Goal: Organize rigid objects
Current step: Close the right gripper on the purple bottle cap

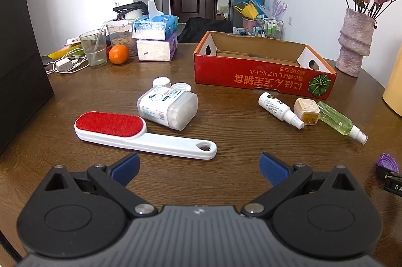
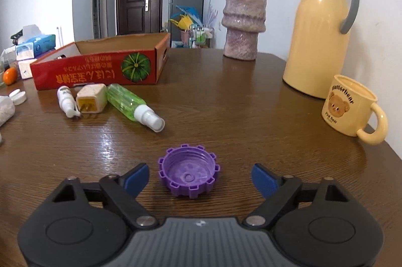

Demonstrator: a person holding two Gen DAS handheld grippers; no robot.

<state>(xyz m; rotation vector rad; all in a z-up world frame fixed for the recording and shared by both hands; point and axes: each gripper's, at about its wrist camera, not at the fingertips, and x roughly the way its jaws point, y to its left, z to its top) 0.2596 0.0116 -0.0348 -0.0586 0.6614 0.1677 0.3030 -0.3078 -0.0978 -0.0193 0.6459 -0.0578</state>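
While both my grippers hover spread wide and empty, the purple cap (image 2: 188, 175) lies (hollow side up) between my right gripper (image 2: 199, 177) fingers, untouched; lint brush (image 1: 140, 135) lies just beyond my left gripper (image 1: 199, 167); red box (image 1: 261, 68) farther back.

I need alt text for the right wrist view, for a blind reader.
The open right gripper flanks an upturned purple cap on a wooden table. Behind lie two spray bottles, a charger and a red cardboard box.

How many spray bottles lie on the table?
2, both in front of the red box: a white one left of the beige plug, a green one right of it.
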